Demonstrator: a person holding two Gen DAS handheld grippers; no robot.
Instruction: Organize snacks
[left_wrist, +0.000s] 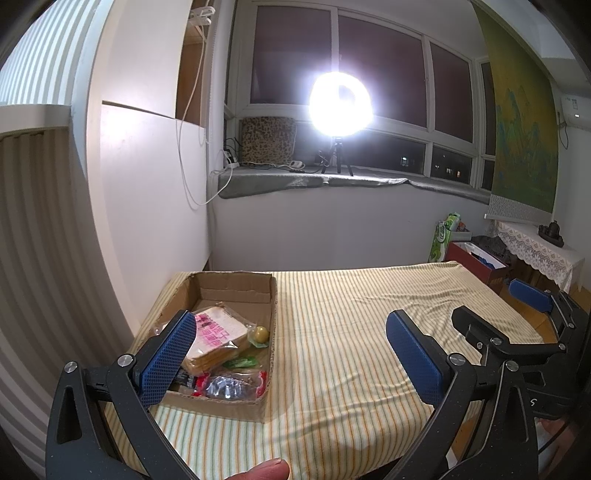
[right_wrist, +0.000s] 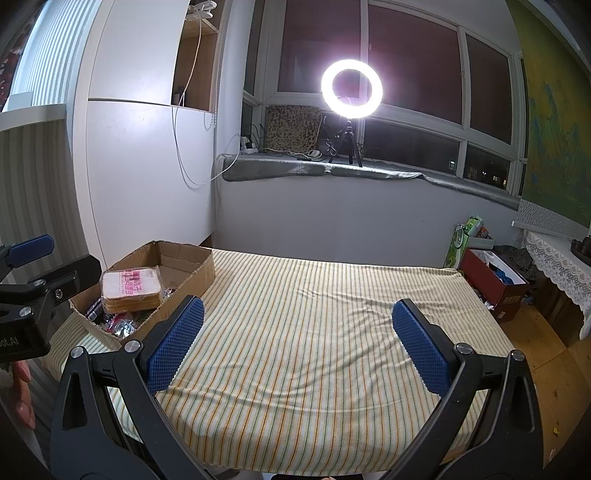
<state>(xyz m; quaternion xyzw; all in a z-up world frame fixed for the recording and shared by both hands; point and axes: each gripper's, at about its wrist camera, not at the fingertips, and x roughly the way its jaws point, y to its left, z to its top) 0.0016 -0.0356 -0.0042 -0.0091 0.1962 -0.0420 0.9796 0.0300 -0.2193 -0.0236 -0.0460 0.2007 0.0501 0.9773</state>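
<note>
Currently both grippers, left (left_wrist: 291, 354) and right (right_wrist: 297, 341), hover with fingers spread and empty over the bare striped bed (right_wrist: 314, 295), snacks (left_wrist: 218, 339) already in the box (left_wrist: 236, 284) at 10 o'clock, so probably done or tidying inside next.

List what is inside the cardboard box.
In the cardboard box: bagged sliced bread lying on top, a small yellow-green ball, a green wrapper, and red and clear packets. Anything under the bread is hidden.
</note>
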